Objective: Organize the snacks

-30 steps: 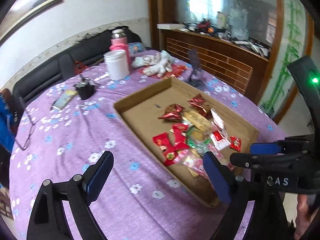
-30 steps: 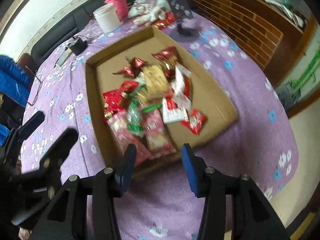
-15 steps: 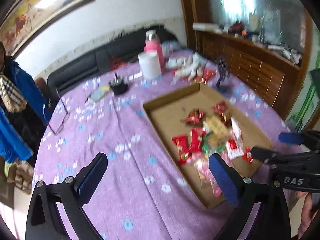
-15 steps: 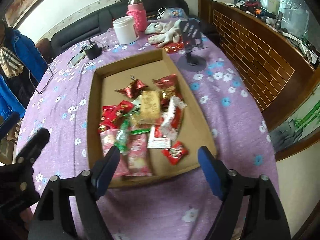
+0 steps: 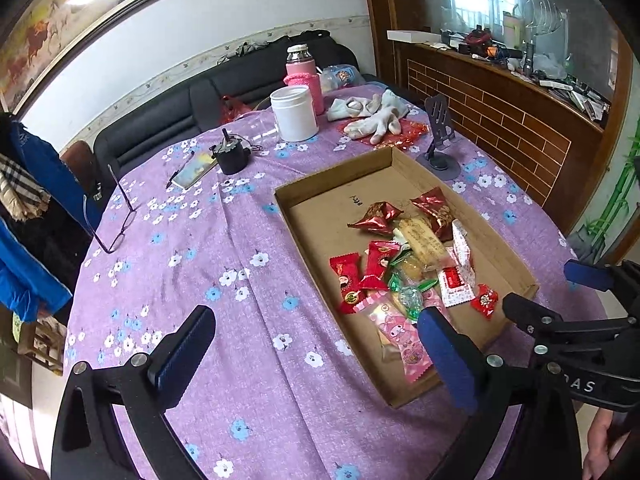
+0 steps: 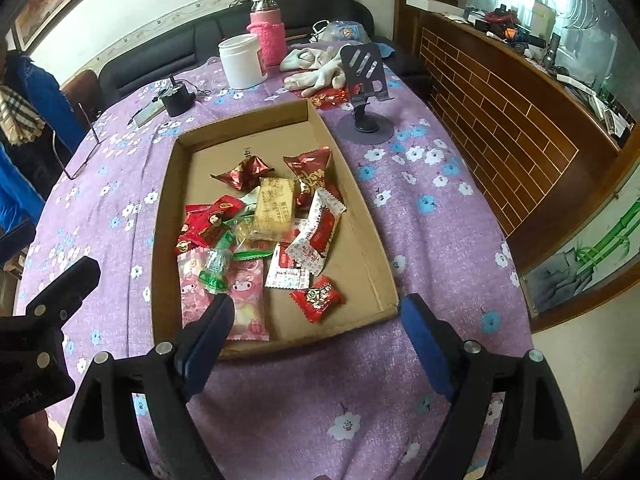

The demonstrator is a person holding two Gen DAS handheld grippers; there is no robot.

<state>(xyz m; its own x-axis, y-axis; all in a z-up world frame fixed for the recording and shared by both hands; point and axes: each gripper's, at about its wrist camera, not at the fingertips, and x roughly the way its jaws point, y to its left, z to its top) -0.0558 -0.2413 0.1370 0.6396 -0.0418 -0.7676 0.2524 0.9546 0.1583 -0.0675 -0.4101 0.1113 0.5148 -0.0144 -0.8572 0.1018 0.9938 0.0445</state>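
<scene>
Purple flowered tablecloth (image 5: 248, 240) under shallow brown cardboard tray (image 6: 168, 216) heaped with wrapped snacks (image 6: 276, 216). Left gripper (image 5: 316, 354) wide, empty; right gripper (image 6: 320, 332) opening, empty. Best to single out loose red candy (image 6: 318, 297), lowering squarely.

Bare purple cloth on the bench (image 5: 208, 264) left of the cardboard tray (image 6: 170, 184), tray's far half open, snack pile (image 6: 264, 236) crowding its near half, phone stand (image 6: 366, 92) and white jar (image 6: 242, 62) behind

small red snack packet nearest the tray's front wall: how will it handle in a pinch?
The small red packet looks puffy and crinkled, so probably light and squashy. Its glossy film may slip between pads. It lies flat, apart from the pile, in the cardboard tray, so it would likely slide rather than roll.
</scene>
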